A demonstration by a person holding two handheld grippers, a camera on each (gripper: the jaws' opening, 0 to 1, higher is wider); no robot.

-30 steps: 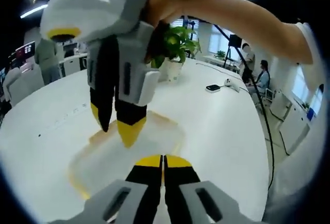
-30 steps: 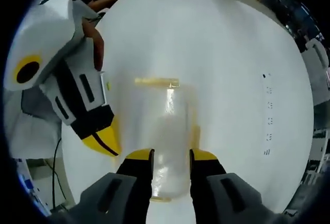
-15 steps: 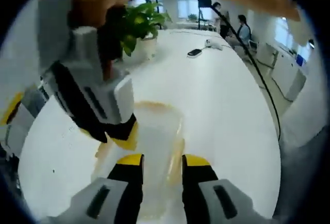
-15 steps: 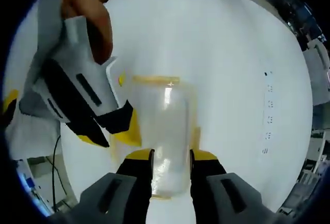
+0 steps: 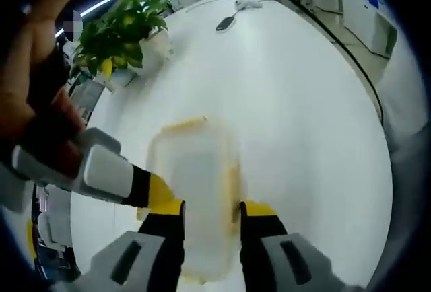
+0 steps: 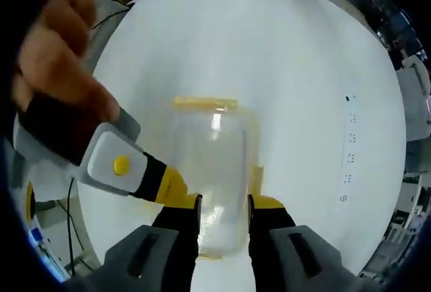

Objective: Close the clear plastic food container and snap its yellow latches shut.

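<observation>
Starting from the largest item, we list one white round surface, carrying everything else. Next, one clear plastic food container, rectangular with rounded corners, lying flat near the middle of the surface, its lid apparently on. We count one yellow latch plainly at the far end in the right gripper view; yellow strips along the long sides and near end suggest more, but their number is blurred.

One potted plant stands at the far edge in the left gripper view, well apart from the container, with one dark phone-like object beyond it.

Two grippers are in use. We see the left gripper with fingers apart, straddling the container's near end. We see the right gripper likewise, fingers apart on either side of the container's near end; whether either pair touches the walls we cannot tell.

Handling, as we judge it: the container looks light, thin-walled, slightly flexible and slick, liable to slide on the smooth surface. We would steady the lid from above and press each latch at its middle, downward against the rim.
</observation>
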